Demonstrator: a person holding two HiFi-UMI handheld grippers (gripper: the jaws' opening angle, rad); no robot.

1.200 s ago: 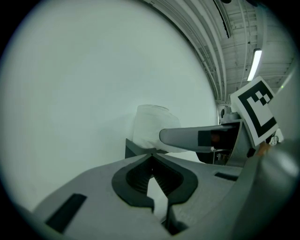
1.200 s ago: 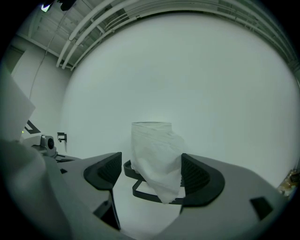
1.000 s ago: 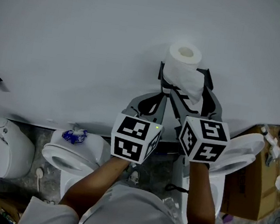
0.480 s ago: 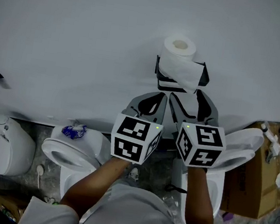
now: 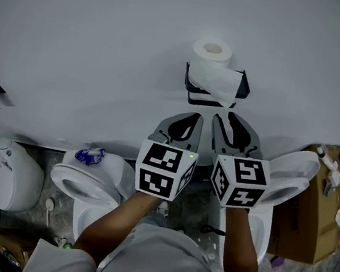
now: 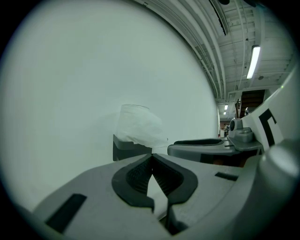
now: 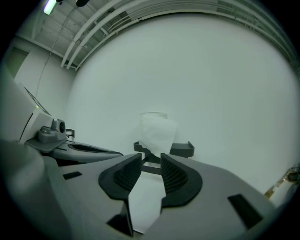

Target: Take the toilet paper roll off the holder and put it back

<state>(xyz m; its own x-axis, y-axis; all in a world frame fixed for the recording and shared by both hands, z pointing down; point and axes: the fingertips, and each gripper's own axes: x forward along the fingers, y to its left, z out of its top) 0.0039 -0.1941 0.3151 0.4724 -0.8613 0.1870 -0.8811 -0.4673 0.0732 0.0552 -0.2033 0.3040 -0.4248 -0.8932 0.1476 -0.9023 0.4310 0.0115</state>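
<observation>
The toilet paper roll point(image 5: 211, 65) stands on end atop the black holder point(image 5: 244, 86) fixed to the white wall point(image 5: 77, 36). A loose tail drapes over the holder's front rail. Standing upright likely keeps the roll from tipping off the holder. The left gripper point(image 5: 194, 115) and right gripper point(image 5: 223, 116) hover just short of the holder, touching nothing. The left gripper's fingers are pressed together at the tips. The right gripper's fingers have just been closing and stand a narrow gap apart, nothing between them, aimed at the roll. The roll looks either newly set back or awaiting pickup.
</observation>
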